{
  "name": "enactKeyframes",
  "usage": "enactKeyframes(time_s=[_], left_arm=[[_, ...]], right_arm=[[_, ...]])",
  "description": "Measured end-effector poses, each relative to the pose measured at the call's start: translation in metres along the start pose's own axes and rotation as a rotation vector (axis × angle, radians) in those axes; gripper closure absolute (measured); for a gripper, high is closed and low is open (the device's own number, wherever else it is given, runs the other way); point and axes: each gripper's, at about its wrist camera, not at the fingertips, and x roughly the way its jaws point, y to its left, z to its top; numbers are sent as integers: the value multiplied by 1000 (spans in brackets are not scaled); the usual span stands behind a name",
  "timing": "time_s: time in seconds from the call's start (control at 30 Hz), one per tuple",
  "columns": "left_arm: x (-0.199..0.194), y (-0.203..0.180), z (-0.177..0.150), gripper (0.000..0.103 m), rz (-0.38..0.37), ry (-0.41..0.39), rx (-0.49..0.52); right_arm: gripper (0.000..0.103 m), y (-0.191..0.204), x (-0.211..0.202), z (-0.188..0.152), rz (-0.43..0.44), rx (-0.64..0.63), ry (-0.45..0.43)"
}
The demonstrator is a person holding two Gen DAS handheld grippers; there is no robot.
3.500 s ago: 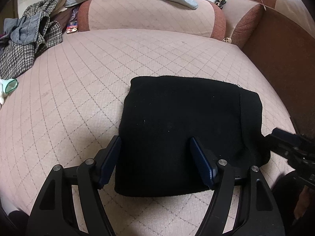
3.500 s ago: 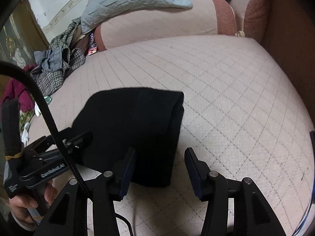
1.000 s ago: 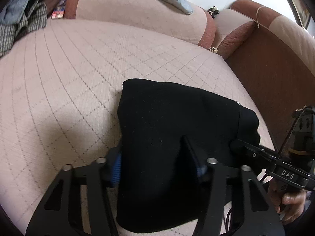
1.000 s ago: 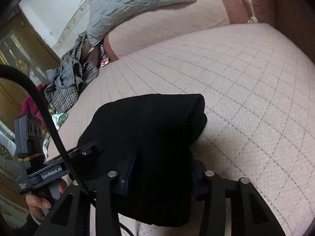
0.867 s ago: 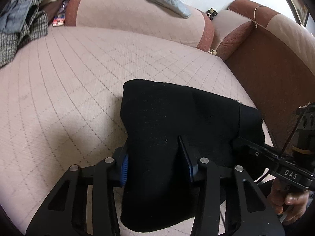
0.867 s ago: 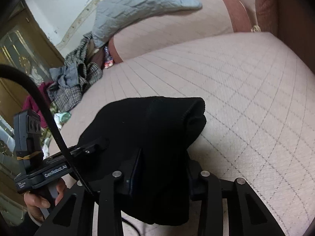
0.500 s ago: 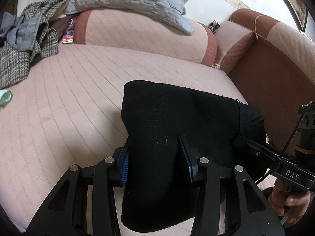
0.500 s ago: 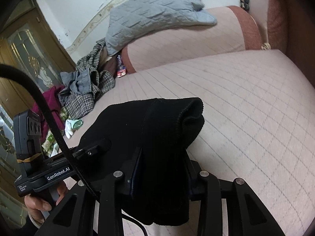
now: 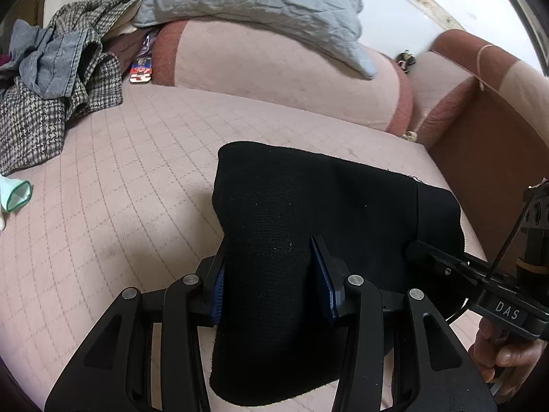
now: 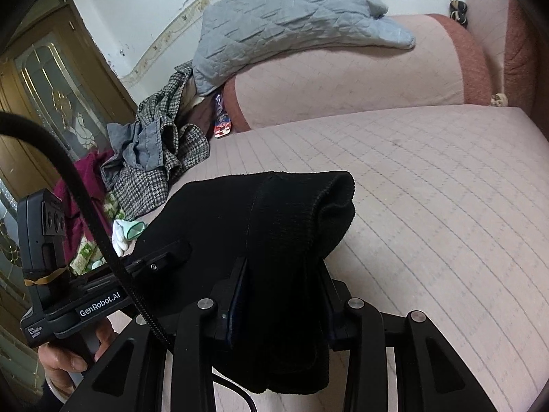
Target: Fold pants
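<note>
The black pants are folded into a thick bundle and hang above the pink quilted sofa seat. My left gripper is shut on the bundle's near left part, its blue pads pressing both sides. My right gripper is shut on the right end of the black pants, where the ribbed waistband shows. In the left wrist view the right gripper reaches into the cloth from the right. The left gripper shows in the right wrist view at the bundle's left side, held by a hand.
A grey quilted blanket lies over the sofa back cushion. A pile of checked and grey clothes sits at the far left, with a white and green item beside it. The brown armrest bounds the right side. A wooden glazed door stands left.
Both grippers closed on the folded pants and lifted the bundle off the seat. The view tilted up, so more of the back cushion and blanket shows.
</note>
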Motion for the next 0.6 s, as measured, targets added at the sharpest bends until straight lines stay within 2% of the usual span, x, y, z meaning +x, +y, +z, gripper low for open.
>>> enactKeyframes(time_s=[0.2, 0.47, 0.57, 0.6], left_arm=[[25, 12, 4, 61, 29, 36, -12], [35, 12, 5, 61, 30, 53, -15], [52, 17, 2, 60, 40, 88, -26], [60, 20, 0, 56, 49, 105, -23]], right_arm=[[68, -11, 39, 6, 9, 35, 41], [68, -17, 50, 3, 11, 32, 53], [67, -26, 61, 1, 6, 57, 79], [64, -30, 69, -1, -6, 61, 109]])
